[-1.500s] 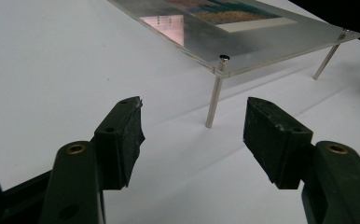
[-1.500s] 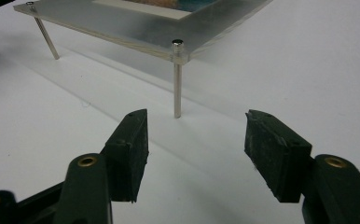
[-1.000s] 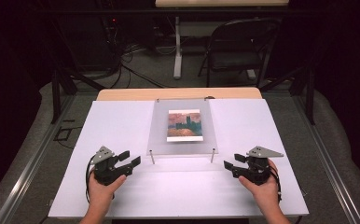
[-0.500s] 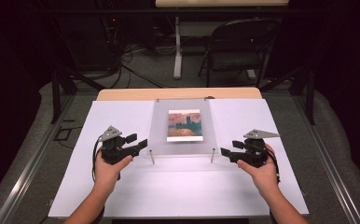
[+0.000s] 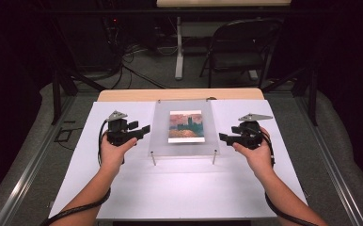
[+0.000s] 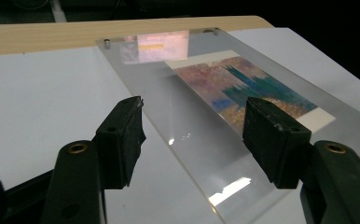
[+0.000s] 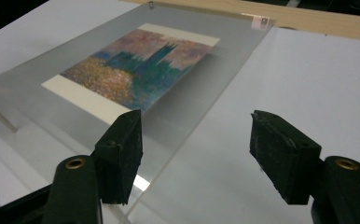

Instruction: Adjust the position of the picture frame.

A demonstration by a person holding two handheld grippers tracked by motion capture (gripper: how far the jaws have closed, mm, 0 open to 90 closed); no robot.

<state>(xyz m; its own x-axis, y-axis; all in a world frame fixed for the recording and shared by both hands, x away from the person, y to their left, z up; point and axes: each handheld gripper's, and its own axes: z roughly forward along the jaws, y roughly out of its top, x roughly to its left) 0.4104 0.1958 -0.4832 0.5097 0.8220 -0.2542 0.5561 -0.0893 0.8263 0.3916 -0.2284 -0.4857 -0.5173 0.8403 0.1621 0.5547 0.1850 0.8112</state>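
High view: left tongs (image 5: 142,131) and right tongs (image 5: 224,138) both wide with nothing gripped, jaws just been opening, flanking clear acrylic frame (image 5: 161,136) with painting print (image 5: 185,126). Frame sits mid-far on white counter (image 5: 179,188), tongs just beside its left and right edges.
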